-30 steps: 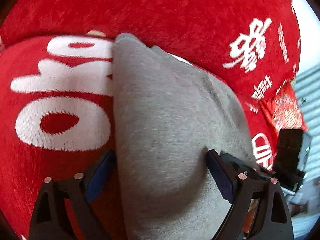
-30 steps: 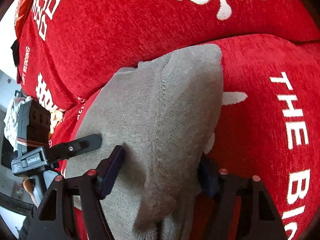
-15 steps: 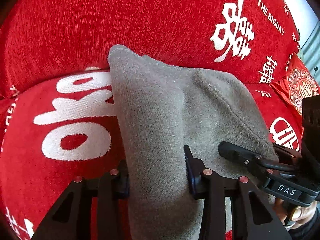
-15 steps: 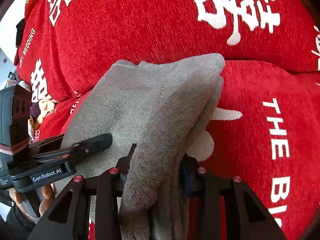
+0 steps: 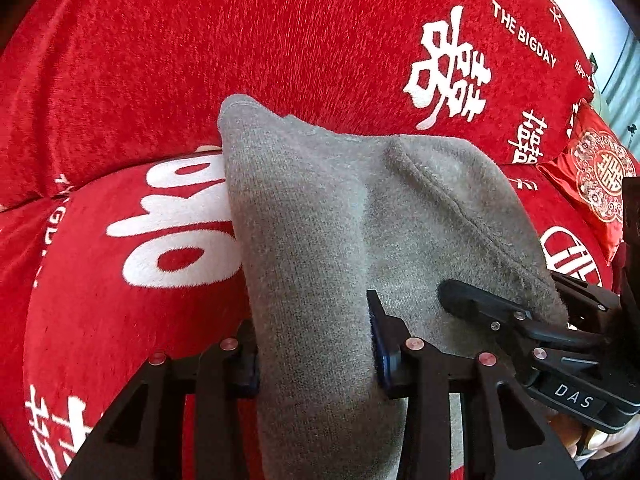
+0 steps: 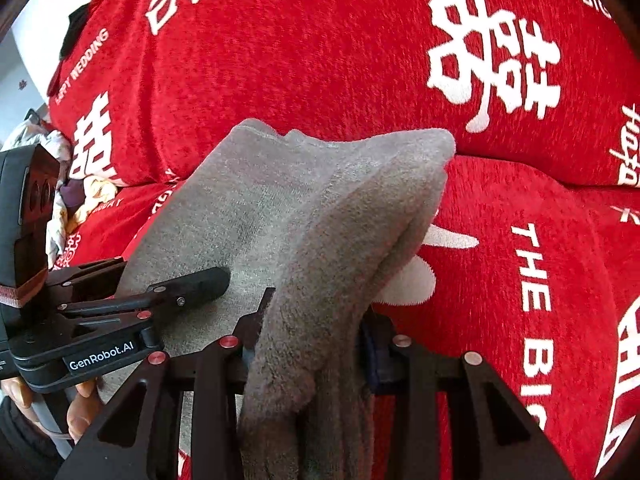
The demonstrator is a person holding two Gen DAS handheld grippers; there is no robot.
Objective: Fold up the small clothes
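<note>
Now both grippers have closed. A second ago each straddled the grey cloth (image 5: pixel 344 216) with jaws wide; half a second ago they had narrowed, and they are clamped the same way in this moment. We read that as the grab being done and the fold ready to be carried. The left gripper (image 5: pixel 316 344) is clenched on a bunched edge of the cloth, which runs up from between its fingers toward 12 o'clock and ends in a corner at about 11. In that view the right gripper (image 5: pixel 520 320) comes in from 3 o'clock, just beside ours. The right gripper is likewise pinched on a thicker, doubled ridge of the cloth, rising toward 1 o'clock in its own view; the left gripper enters there from 9 o'clock, one finger lying on the flat grey panel. The cloth rests on the red sofa (image 5: pixel 280 40), its far edge against the back cushion. The views have also shifted since a second ago, so we judge the hands were moving. Next, presumably, lift and lay one side over.
</note>
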